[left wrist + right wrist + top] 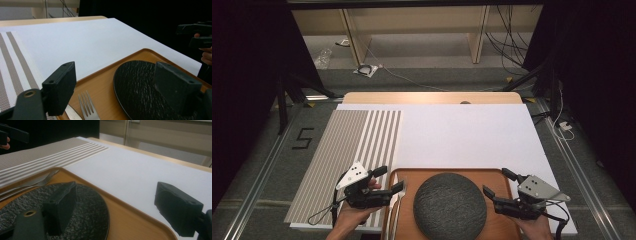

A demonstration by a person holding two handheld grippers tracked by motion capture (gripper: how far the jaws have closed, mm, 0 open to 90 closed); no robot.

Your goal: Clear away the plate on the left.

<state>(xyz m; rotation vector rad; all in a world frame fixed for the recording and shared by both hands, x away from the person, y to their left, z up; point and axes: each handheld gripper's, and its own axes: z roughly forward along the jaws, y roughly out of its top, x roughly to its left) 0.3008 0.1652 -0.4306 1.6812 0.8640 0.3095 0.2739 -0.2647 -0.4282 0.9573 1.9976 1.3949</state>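
Your left gripper (385,179) had its jaws spread apart with nothing between them, poised over the left edge of the wooden tray (447,172). In the left gripper view, the fork (88,107) lay just below and between those jaws, tines pointing away from you, with the serrated edge of a knife (72,114) just beside it toward the striped mat. One jaw hung over the dark plate (140,87), the other over the tray's left rim; whether either touched anything, I cannot tell.

Your right gripper (498,184) was likewise spread wide and empty, held at the right side of the tray, its jaws pointing toward the plate (450,205). In the right gripper view, one jaw sat above the plate's rough surface and the other out over the white mat (140,172) past the tray's rim.

The round, dark, textured plate rested in the middle of the tray, with the fork (393,210) and knife lying on the tray just left of it. The tray sat at the near edge of the counter (432,97), on the white mat (472,135). A striped mat (347,150) lay to the left of the tray, under your left hand (354,210).
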